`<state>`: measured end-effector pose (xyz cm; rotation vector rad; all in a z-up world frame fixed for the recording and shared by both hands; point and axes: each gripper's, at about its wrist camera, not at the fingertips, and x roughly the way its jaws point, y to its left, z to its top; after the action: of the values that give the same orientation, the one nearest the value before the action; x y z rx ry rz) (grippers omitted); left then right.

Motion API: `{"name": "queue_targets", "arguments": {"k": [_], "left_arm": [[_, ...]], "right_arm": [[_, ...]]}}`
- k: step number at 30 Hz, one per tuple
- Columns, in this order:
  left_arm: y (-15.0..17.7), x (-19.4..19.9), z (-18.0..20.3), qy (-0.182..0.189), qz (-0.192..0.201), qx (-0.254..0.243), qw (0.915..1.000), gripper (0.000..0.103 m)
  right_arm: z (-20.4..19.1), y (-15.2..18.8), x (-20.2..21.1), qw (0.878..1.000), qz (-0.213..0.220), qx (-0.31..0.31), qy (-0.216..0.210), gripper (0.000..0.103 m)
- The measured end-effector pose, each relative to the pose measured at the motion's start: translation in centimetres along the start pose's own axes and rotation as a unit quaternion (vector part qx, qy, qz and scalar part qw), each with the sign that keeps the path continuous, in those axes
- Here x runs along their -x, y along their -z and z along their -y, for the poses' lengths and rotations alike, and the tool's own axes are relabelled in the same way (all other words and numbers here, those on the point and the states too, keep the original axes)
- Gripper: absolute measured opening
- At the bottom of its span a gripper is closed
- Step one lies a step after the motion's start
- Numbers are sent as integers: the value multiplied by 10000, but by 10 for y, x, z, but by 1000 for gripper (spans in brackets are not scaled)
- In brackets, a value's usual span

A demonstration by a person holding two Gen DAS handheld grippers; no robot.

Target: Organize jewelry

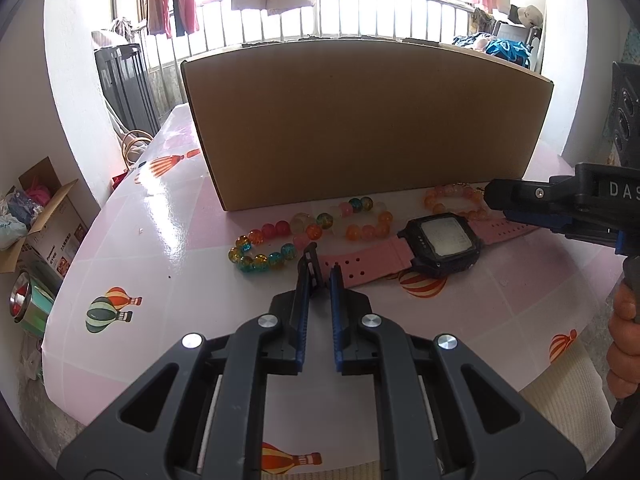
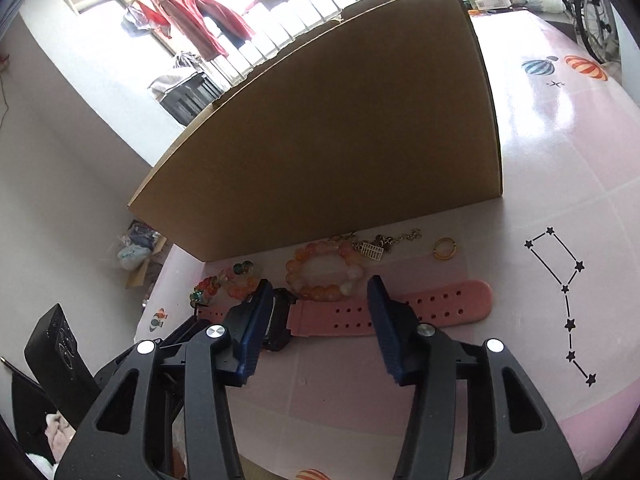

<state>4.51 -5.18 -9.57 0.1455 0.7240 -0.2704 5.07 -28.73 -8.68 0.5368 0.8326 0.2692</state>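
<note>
Left gripper (image 1: 320, 270): seen nearest in the left wrist view; its fingers (image 1: 306, 304) are drawn almost together, with only a narrow gap and nothing gripped, the tips poised over the buckle end of the watch strap.
Right gripper (image 2: 318, 294): its fingers (image 2: 384, 320) are held about half apart, spanning the pink strap beside the watch body; the pads are not seen pressing on it.
Watch (image 1: 440, 242): a dark square face on a pink strap, laid flat across the table.
Shown only in the left view: the multicoloured bead bracelet (image 1: 276, 246) in full, left of the watch, and a hand (image 1: 624, 344) with a cream sleeve at the right edge.
Shown only in the right view: a gold ring (image 2: 445, 249) and a chain with a small charm (image 2: 380, 246), both near the box's foot, plus the peach bead bracelet (image 2: 326, 272) seen whole just beyond the strap.
Table (image 1: 168, 240): a glossy pink cover printed with balloons; a star pattern is seen to the right.
Cardboard box (image 1: 360, 120): stood upright behind the jewelry, closing off the far side.
Room: railings and hung clothes are seen beyond the box.
Open room: bare cover lies left and right of the jewelry; the table's left edge drops toward floor clutter.
</note>
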Motion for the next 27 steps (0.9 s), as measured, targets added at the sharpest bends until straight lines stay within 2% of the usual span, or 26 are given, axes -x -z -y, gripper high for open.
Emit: {"name": "queue_targets", "arguments": {"k": [6, 9, 11, 16, 18, 22, 27], "left_arm": [[-1, 0, 0, 15, -7, 12, 10000, 8], [-1, 0, 0, 8, 0, 5, 10000, 8], [-1, 0, 0, 6, 7, 11, 10000, 8], [-1, 1, -1, 1, -2, 13, 10000, 8], [-2, 1, -1, 4, -7, 16, 10000, 8], [-2, 1, -1, 1, -6, 18, 10000, 9], [-2, 2, -1, 2, -9, 24, 10000, 9]], "right_arm": [[0, 0, 17, 9981, 198, 309, 495, 50], [7, 0, 27, 9933, 407, 362, 1019, 64], [15, 0, 26, 9900, 423, 270, 1318, 68], [18, -1, 26, 9954, 368, 43, 878, 75], [20, -3, 25, 9962, 363, -79, 789, 75], [35, -3, 29, 9973, 350, -607, 231, 75], [44, -2, 32, 9946, 385, -943, -178, 75]]}}
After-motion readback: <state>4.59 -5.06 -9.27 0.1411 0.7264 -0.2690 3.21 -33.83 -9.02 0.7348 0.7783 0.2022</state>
